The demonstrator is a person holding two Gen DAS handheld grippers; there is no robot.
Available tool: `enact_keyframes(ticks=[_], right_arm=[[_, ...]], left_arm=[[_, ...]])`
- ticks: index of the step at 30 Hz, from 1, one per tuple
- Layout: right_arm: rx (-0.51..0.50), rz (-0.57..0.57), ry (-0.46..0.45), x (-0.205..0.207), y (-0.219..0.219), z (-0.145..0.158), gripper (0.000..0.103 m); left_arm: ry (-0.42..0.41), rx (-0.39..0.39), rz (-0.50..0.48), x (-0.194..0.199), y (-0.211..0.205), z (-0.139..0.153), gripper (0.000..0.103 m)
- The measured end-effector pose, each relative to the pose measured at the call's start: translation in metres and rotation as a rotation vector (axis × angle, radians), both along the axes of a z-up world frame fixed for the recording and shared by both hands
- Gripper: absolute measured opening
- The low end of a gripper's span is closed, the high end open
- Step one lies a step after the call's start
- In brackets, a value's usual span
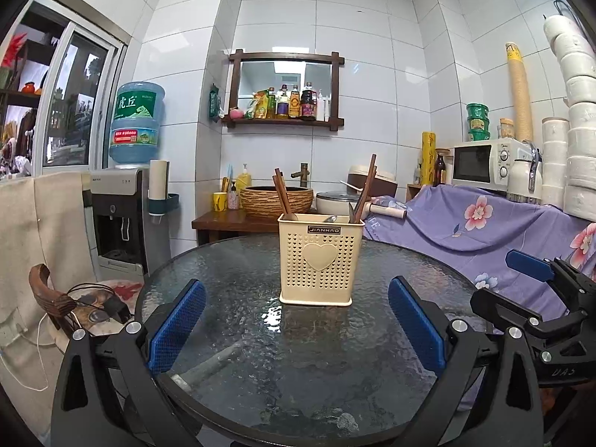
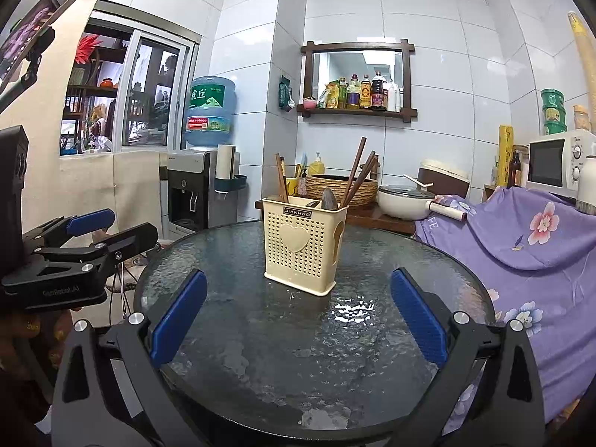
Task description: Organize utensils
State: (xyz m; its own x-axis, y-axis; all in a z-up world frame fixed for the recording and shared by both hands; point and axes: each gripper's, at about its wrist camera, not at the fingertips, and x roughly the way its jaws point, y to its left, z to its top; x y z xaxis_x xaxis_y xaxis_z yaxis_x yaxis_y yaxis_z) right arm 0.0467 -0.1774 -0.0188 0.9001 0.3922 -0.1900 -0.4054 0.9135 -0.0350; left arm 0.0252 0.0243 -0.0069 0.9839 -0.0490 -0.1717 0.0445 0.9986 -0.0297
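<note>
A cream perforated utensil holder point(image 1: 320, 260) point(image 2: 303, 242) with a heart on its front stands upright near the middle of a round glass table point(image 1: 298, 372) point(image 2: 260, 354). Brown chopsticks point(image 1: 281, 193) point(image 2: 357, 175) lean out of its left and right compartments. A metal spoon point(image 1: 329, 219) point(image 2: 329, 199) peeks over the rim between them. My left gripper point(image 1: 298, 322) point(image 2: 111, 229) is open and empty, short of the holder on its near side. My right gripper point(image 2: 298, 320) point(image 1: 521, 283) is also open and empty, to the right of the left one.
A purple floral cloth point(image 1: 484, 238) point(image 2: 540, 246) covers the counter right of the table. A water dispenser point(image 1: 119, 219) and a wooden chair point(image 1: 56, 298) with cables stand at the left. A woven sink basin point(image 1: 275, 195) and a white pot point(image 2: 402, 201) sit behind the holder.
</note>
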Motion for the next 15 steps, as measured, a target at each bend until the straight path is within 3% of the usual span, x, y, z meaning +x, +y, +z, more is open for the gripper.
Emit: enact_keyframes(ticks=[15], right_arm=[[0.001,-0.010,0.016,0.0062,0.0017,-0.0002,0.097]], left_arm=[[0.004,-0.001,-0.003,0.0005,-0.0028,-0.0005,0.096]])
